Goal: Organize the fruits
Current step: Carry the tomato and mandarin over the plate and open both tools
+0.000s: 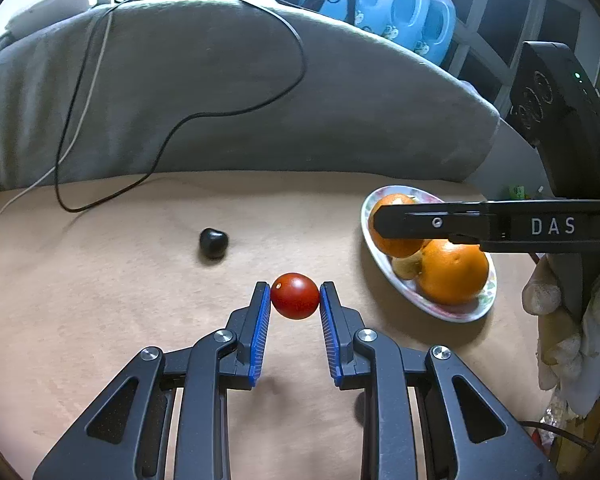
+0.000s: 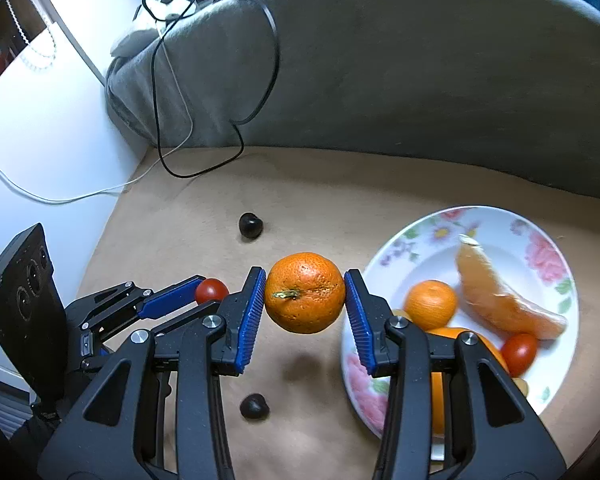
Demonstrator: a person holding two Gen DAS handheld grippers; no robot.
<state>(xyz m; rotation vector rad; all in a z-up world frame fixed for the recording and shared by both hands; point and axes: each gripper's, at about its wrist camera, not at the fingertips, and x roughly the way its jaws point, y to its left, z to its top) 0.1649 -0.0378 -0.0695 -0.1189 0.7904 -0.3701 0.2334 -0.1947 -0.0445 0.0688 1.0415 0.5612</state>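
red cherry tomato (image 1: pixel 295 296) pinched in left gripper (image 1: pixel 295 300), soft, bruises easily; right gripper (image 2: pixel 305 300) clamps firm tangerine (image 2: pixel 305 293) at sides, frame centre.

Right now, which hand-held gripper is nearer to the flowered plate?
Right. The right hand-held gripper, shut on a mandarin, hangs at the flowered plate rim. The left hand-held gripper, shut on a cherry tomato, is farther off over the tan surface.
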